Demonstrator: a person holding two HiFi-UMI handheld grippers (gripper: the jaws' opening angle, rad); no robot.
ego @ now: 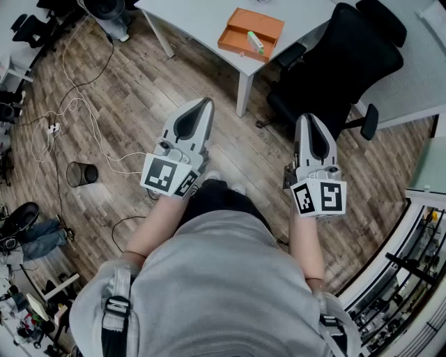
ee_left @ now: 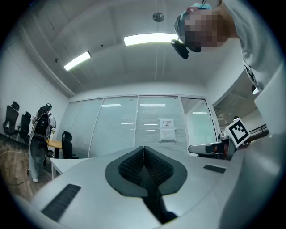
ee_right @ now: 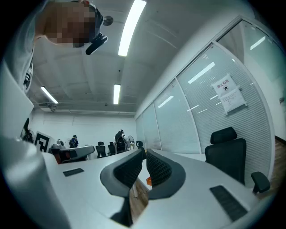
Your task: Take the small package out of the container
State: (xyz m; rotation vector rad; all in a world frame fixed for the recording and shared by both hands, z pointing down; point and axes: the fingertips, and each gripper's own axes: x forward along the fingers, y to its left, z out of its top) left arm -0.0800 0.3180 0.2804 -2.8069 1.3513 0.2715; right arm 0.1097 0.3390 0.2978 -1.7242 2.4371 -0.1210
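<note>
Small package point(ego: 255, 42), green and white, lies in the orange container point(ego: 268, 24) on the white tabletop point(ego: 202, 17), well ahead of the person and untouched, so the task looks to be at its very start. Left tongs point(ego: 206, 103) and right tongs point(ego: 307, 118) are both pressed closed on nothing, held near the waist. Next comes an approach to the tabletop, with one pair spread above the package before closing on it.

No wording can be read; a paper notice point(ee_left: 166, 129) posted on the glass partition point(ee_left: 120, 129) is too small.
</note>
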